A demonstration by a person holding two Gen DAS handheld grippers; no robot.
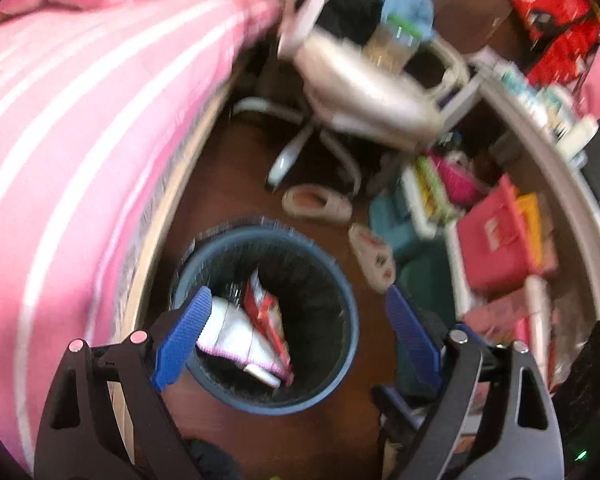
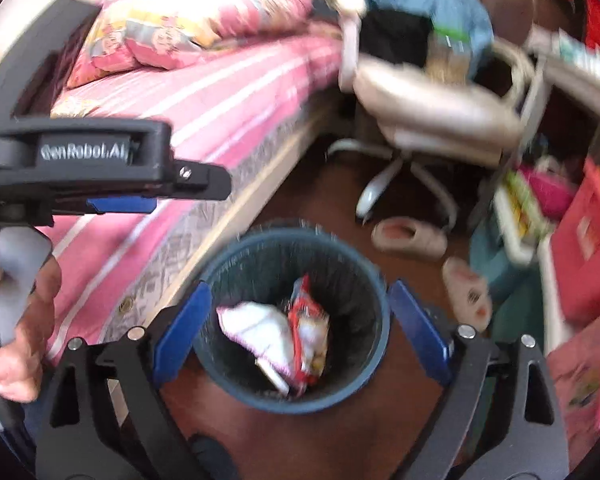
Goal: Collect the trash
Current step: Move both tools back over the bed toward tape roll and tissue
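A round dark blue trash bin [image 1: 342, 356] stands on the brown floor beside the bed; it also shows in the right wrist view [image 2: 374, 356]. Inside lie a white and pink wrapper [image 1: 236, 338] [image 2: 260, 330] and a red snack packet [image 1: 266, 312] [image 2: 310, 320]. My left gripper [image 1: 296, 316] hangs open and empty above the bin. My right gripper [image 2: 296, 308] is also open and empty above the bin. The left gripper's body [image 2: 100, 160] shows at the left of the right wrist view, held in a hand.
A bed with pink striped sheets [image 1: 80, 120] [image 2: 220, 96] runs along the left. A white swivel chair [image 1: 364, 92] [image 2: 428, 108] stands beyond the bin. Two slippers [image 1: 316, 204] [image 2: 408, 236] lie on the floor. Cluttered bins and red bags [image 1: 496, 244] fill the right.
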